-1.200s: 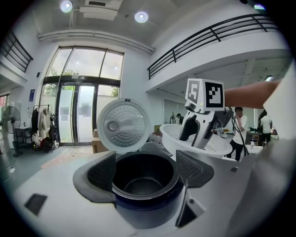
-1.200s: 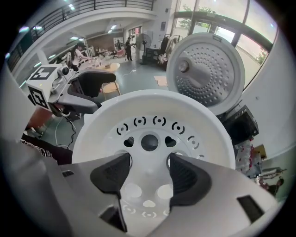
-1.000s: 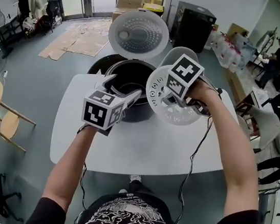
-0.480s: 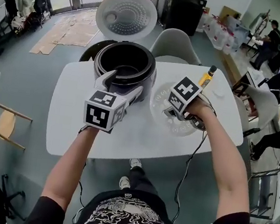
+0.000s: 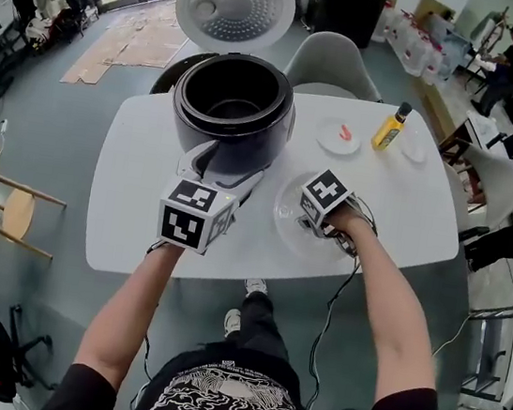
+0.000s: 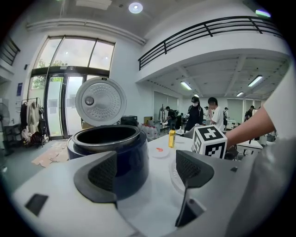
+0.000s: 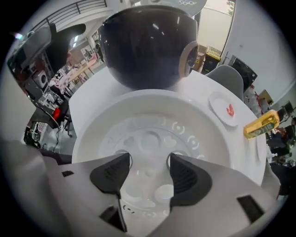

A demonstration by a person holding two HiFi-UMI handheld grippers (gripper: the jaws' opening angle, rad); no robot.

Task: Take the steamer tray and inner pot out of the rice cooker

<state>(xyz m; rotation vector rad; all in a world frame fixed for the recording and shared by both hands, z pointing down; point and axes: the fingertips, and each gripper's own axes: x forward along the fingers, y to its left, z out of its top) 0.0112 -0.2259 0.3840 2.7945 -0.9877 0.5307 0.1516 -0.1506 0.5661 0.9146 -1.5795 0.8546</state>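
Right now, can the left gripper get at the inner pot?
Probably yes. The lid stands open and the steamer tray is already out, so nothing covers the inner pot. The left gripper, open, sits low before the rice cooker, so it must rise over the rim first.

Both my bare forearms reach forward, side by side. My left gripper [image 6: 148,171] points ahead and slightly down, its jaws wide apart with nothing gripped. My right gripper [image 7: 147,173] points almost straight down from a bent wrist, its jaws partly apart and holding the steamer tray [image 7: 149,139] by its middle.
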